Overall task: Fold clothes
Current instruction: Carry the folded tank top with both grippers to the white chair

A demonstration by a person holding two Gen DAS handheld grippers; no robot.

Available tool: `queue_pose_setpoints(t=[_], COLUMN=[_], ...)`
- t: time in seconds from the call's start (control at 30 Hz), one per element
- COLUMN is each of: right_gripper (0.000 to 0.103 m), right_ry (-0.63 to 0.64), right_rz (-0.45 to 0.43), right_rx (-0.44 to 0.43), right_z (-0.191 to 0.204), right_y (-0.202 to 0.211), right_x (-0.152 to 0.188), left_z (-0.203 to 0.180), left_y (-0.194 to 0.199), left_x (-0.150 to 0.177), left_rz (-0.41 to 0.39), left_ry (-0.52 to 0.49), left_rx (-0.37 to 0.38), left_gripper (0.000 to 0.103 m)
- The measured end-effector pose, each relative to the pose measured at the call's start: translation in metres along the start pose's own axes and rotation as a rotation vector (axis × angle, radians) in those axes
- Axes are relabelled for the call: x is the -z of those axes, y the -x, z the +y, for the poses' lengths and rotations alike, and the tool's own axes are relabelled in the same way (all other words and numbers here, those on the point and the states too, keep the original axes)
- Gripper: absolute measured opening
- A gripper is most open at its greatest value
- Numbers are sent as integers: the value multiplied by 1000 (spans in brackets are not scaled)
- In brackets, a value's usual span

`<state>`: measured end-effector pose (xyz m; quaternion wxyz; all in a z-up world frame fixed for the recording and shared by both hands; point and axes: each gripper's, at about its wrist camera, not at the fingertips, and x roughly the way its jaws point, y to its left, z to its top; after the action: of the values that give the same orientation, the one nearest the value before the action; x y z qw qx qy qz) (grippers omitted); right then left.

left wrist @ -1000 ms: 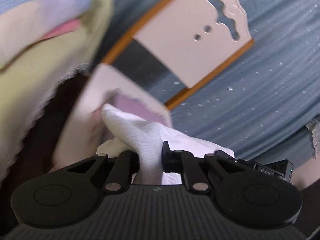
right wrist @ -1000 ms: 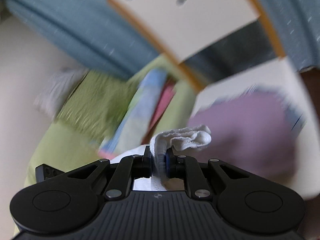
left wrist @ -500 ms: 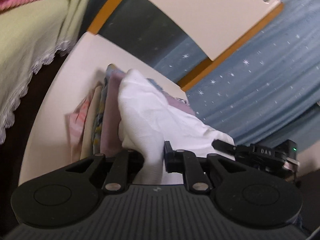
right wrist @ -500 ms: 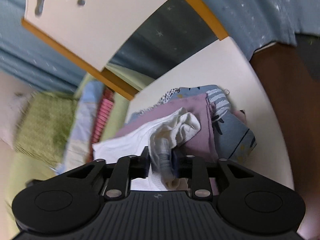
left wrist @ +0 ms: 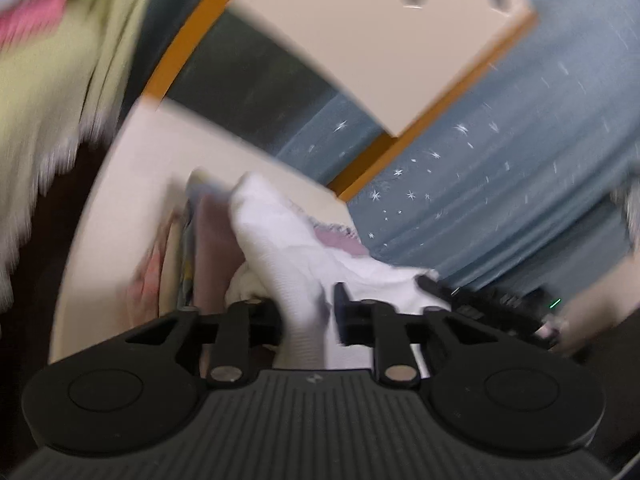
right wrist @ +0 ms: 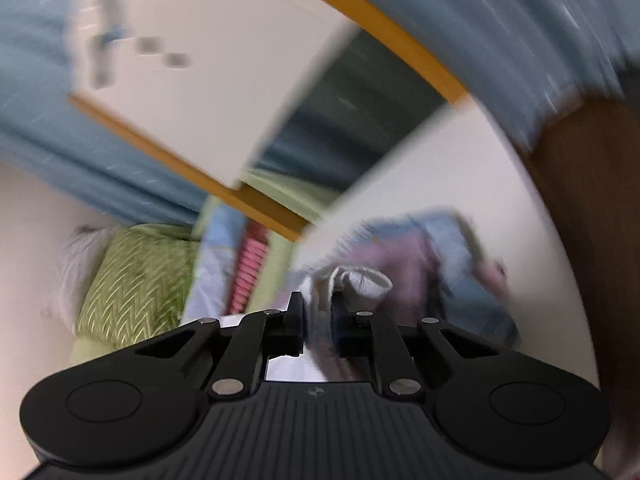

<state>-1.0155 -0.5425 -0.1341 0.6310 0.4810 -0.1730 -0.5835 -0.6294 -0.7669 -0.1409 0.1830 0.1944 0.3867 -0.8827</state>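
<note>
Left wrist view: a white garment (left wrist: 288,248) is pinched between the nearly closed jaws of the left gripper (left wrist: 308,316), draped over a stack of folded clothes (left wrist: 200,248) at 11 o'clock on a cream chair seat (left wrist: 132,184).

Right wrist view: the same white garment (right wrist: 360,284) is clamped by the right gripper (right wrist: 318,320), with the stack (right wrist: 432,264) at 1 o'clock.

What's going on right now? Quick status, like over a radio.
Left gripper and right gripper both shut on white garment. Garment over folded pile on chair seat. Nothing in the way.
</note>
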Motion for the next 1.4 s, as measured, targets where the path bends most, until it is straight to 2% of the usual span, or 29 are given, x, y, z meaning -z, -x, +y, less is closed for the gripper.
queue_pose_setpoints(t=[0.07, 0.13, 0.17, 0.23, 0.3, 0.33, 0.37, 0.4, 0.43, 0.6, 0.63, 0.67, 0.7, 0.73, 0.77, 0.87, 0.9, 0.97, 1.0, 1.03, 1.07, 1.1, 1.17, 1.23, 1.3, 1.37, 1.4], right_gripper=[13, 13, 13, 16, 27, 30, 36, 42, 44, 44, 43, 35, 14, 13, 10, 9, 9, 10, 24, 29, 39, 44, 44, 44, 44, 44, 44], right_ry=[188, 277, 236, 154, 63, 24, -11, -38, -59, -120, -130, -139, -132, -92, -26, 154, 191, 195, 157, 119, 81, 49, 68, 159, 380, 670, 832], right_rz=[-86, -153, -114, -37, 26, 20, 11, 8, 3, 23, 23, 22, 14, -4, -34, -112, -130, -116, -99, -83, -66, -55, -105, -144, -177, -179, -169], right_rx=[-41, -77, -42, 27, 84, 68, 42, 26, 23, 42, 43, 45, 46, 40, 36, -16, -14, 42, 80, 117, 154, 186, 185, 212, 260, 321, 356], right_z=[21, 28, 20, 4, -12, -18, -22, -24, -26, -31, -32, -33, -32, -29, -22, -4, -1, -3, -9, -14, -20, -25, -21, -8, 19, 48, 61], right_y=[16, 24, 16, 1, -10, -9, -7, -6, -6, -16, -18, -20, -21, -20, -17, -8, -8, -15, -17, -20, -23, -24, -6, 15, 38, 53, 55], right_x=[9, 16, 14, 12, 11, 10, 8, 7, 5, -2, -4, -7, -9, -9, -9, -3, -1, 0, -1, -2, -2, -2, 1, 10, 31, 63, 84], left_z=[-20, -29, -26, -14, -1, 4, 7, 10, 13, 19, 19, 19, 18, 17, 12, -7, -13, -18, -16, -11, -6, -1, 3, 0, -15, -47, -66], left_y=[8, 11, 7, -3, -7, -5, -4, -3, -2, -11, -15, -20, -24, -26, -24, -13, -11, -16, -20, -23, -23, -18, 1, 22, 43, 58, 62], left_x=[4, 9, 11, 11, 13, 13, 12, 9, 5, -19, -23, -25, -27, -27, -27, -19, -16, -14, -14, -15, -16, -17, -19, -19, -11, 9, 25], left_rz=[-72, -131, -133, -66, -18, -9, -1, 0, -6, -23, -14, -2, 8, 4, -18, -125, -150, -141, -115, -103, -96, -104, -135, -144, -144, -145, -140], left_ry=[-142, -220, -209, -124, -39, -9, 19, 45, 72, 128, 125, 118, 110, 92, 48, -154, -212, -260, -239, -207, -172, -137, -98, -109, -203, -422, -566], left_rx=[-4, -18, -31, -61, -49, -26, -4, 12, 19, -1, -13, -24, -32, -32, -27, -16, -26, -91, -141, -187, -221, -231, -235, -267, -315, -366, -399], left_gripper=[11, 13, 13, 13, 19, 27, 41, 49, 60, 60, 55, 43, 31, 13, 8, 8, 8, 12, 13, 23, 40, 42, 42, 42, 37, 37, 37])
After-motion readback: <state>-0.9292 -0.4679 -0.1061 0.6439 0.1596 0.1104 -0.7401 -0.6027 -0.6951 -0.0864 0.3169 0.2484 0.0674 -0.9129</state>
